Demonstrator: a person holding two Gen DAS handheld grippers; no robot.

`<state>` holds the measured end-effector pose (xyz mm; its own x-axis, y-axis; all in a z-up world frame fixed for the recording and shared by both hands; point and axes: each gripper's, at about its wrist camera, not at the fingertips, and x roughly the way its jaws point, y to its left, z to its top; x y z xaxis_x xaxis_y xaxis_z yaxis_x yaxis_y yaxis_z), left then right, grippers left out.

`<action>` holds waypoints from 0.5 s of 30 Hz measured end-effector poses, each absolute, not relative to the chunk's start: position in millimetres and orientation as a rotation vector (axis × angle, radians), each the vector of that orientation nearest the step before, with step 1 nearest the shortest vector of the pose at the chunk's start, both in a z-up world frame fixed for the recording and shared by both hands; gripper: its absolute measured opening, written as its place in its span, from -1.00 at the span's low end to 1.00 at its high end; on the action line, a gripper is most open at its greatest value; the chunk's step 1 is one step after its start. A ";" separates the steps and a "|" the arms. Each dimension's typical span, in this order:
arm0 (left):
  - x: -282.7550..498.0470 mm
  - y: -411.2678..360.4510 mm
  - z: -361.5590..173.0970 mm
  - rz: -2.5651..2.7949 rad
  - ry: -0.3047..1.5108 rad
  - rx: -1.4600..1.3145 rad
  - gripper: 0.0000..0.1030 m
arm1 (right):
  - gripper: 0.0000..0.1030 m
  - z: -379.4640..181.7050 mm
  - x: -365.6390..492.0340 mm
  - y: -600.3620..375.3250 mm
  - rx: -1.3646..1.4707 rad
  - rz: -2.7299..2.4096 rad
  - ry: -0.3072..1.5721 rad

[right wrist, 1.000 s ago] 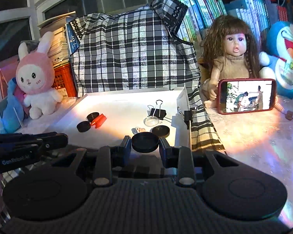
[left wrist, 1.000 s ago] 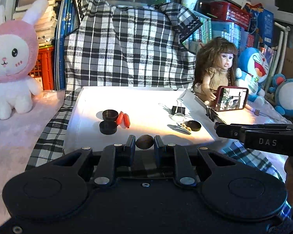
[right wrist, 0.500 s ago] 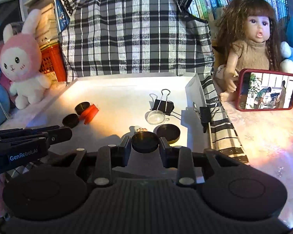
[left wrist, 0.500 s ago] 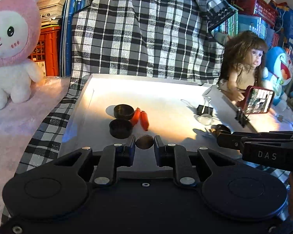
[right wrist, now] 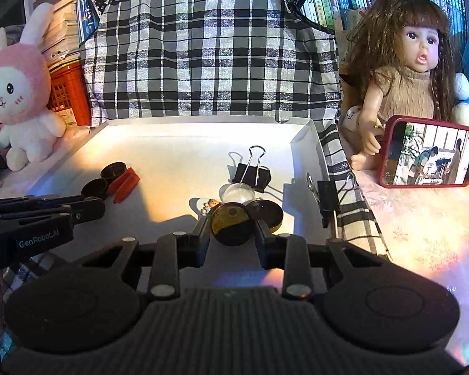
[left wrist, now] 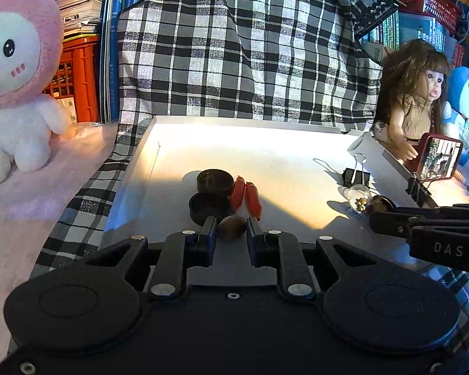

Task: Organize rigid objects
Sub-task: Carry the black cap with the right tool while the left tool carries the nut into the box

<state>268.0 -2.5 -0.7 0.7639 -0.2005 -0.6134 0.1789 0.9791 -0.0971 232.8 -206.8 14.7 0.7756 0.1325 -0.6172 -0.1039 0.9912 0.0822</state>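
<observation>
My left gripper (left wrist: pixel 232 228) is shut on a small brown nut-like object (left wrist: pixel 231 227), held low over the white tray (left wrist: pixel 265 143), just in front of two dark round caps (left wrist: pixel 211 192) and two red pieces (left wrist: pixel 246 195). My right gripper (right wrist: pixel 232 226) is shut on a dark round cap (right wrist: pixel 231 223) tilted up on edge. Right behind it lie another dark cap (right wrist: pixel 265 214), a clear dome with a tiny bear (right wrist: pixel 234 195) and a black binder clip (right wrist: pixel 253 175). The caps and red pieces also show in the right wrist view (right wrist: pixel 109 178).
A second binder clip (right wrist: pixel 326 198) grips the tray's right wall. A doll (right wrist: pixel 406 72) holds a red phone (right wrist: pixel 429 153) at the right. A pink bunny plush (left wrist: pixel 12 78) stands left. Checked cloth (left wrist: pixel 234 47) hangs behind the tray.
Both grippers have moved forward and down over the tray. The left one now sits close behind the caps and red pieces. The cap in the right gripper has tilted up on edge.
</observation>
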 end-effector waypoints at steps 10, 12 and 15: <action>290.7 1.5 -2.3 -0.169 0.674 -0.064 -0.62 | -0.30 12.7 249.8 -209.2 0.040 0.109 0.676; 293.9 0.9 -3.0 -0.166 0.670 -0.060 -0.62 | -0.30 12.2 253.1 -209.0 0.039 0.105 0.677; 297.1 -0.7 -3.9 -0.162 0.665 -0.050 -0.62 | -0.30 11.4 257.6 -207.7 0.035 0.099 0.676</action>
<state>297.1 -0.7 -3.9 0.7749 -0.1658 -0.6099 0.1336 0.9861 -0.0984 257.6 -207.7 11.4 0.7759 0.1028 -0.6225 -0.0799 0.9947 0.0647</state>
